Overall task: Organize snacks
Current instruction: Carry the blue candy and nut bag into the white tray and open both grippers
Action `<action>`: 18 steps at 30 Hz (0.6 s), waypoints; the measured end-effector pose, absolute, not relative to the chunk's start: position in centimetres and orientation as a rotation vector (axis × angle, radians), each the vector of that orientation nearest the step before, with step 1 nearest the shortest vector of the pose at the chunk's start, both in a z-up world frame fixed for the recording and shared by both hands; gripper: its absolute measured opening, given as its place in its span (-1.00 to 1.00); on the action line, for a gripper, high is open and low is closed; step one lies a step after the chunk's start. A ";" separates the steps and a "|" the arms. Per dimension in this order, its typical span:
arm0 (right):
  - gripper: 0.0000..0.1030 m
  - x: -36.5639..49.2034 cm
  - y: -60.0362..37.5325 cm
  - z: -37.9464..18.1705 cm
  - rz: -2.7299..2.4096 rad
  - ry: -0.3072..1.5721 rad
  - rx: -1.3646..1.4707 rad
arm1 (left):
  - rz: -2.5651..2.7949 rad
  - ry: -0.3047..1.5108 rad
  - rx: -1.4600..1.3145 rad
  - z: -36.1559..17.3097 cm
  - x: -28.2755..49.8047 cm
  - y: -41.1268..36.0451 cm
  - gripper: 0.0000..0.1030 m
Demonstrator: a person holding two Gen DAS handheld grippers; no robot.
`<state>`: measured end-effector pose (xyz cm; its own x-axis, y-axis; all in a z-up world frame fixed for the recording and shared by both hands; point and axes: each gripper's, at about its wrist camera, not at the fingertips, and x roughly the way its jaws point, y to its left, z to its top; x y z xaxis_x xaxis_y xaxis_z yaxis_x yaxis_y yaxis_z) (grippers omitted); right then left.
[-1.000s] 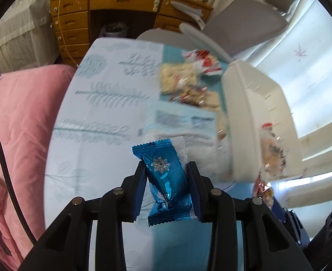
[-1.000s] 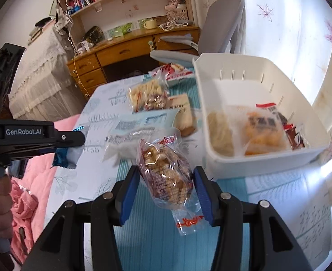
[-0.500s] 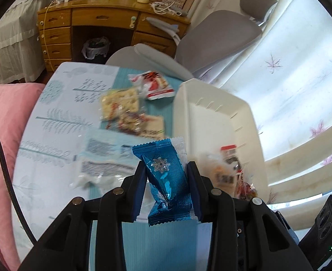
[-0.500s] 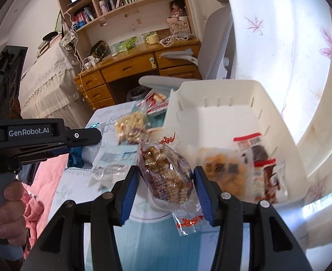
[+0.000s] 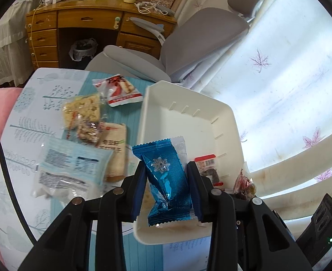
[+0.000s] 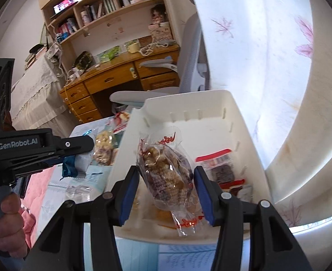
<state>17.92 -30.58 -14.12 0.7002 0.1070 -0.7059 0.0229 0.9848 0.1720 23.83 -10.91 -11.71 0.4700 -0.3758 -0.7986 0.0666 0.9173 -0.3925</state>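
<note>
Left wrist view: the left tool (image 5: 167, 187) is clamped on a blue foil snack (image 5: 166, 180) printed with a silver snowflake, its ends crimped and creased. It sits at lower centre of the frame, over the near left corner of the white bin (image 5: 231, 122). Loose snack packets (image 5: 82, 113) lie on the table (image 5: 30, 103) at centre left. One second ago the bin stood to the right of the snack (the view has since swung toward it).

Right wrist view: the right tool (image 6: 167, 192) is clamped on a clear-wrapped nut bar (image 6: 168, 176) with red lettering, held above the bin's interior at lower centre. A red-topped packet (image 6: 220, 167) lies inside the bin at centre right. One second ago the bar was over the table, short of the bin.
</note>
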 end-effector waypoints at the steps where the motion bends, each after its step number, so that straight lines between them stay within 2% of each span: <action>1: -0.02 18.1 -31.1 -14.2 0.040 0.795 0.178 | -0.282 1.051 -0.321 -11.7 24.0 -11.4 -0.33; 8: 0.00 19.5 -33.5 -16.0 0.002 0.851 0.237 | -0.286 1.090 -0.289 -12.8 24.6 -13.9 -0.30; 10: 0.00 19.6 -33.8 -16.3 0.000 0.861 0.244 | -0.274 1.109 -0.265 -13.2 24.8 -14.3 0.08; 11: 0.00 19.7 -33.9 -16.4 0.003 0.868 0.246 | -0.258 1.115 -0.253 -13.5 24.9 -14.5 0.42; 12: 0.00 19.7 -34.1 -16.5 0.009 0.870 0.250 | -0.238 1.113 -0.246 -13.7 24.9 -14.5 0.54; 13: 0.03 19.8 -34.1 -16.6 0.016 0.871 0.249 | -0.224 1.111 -0.246 -13.8 24.9 -14.4 0.55; 15: 0.27 19.8 -34.2 -16.7 0.029 0.875 0.252 | -0.210 1.128 -0.265 -14.3 25.0 -13.9 0.55; 16: 0.46 19.7 -34.2 -16.9 0.032 0.879 0.264 | -0.201 1.137 -0.276 -14.4 25.0 -13.6 0.55; 18: 0.55 19.7 -34.3 -17.0 0.034 0.885 0.287 | -0.187 1.147 -0.288 -14.6 24.8 -13.1 0.55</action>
<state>19.68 -34.26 -17.00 0.6357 0.1475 -0.7577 0.0884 0.9612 0.2612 24.83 -13.06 -14.60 0.4015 -0.2918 -0.8682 -0.0007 0.9478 -0.3189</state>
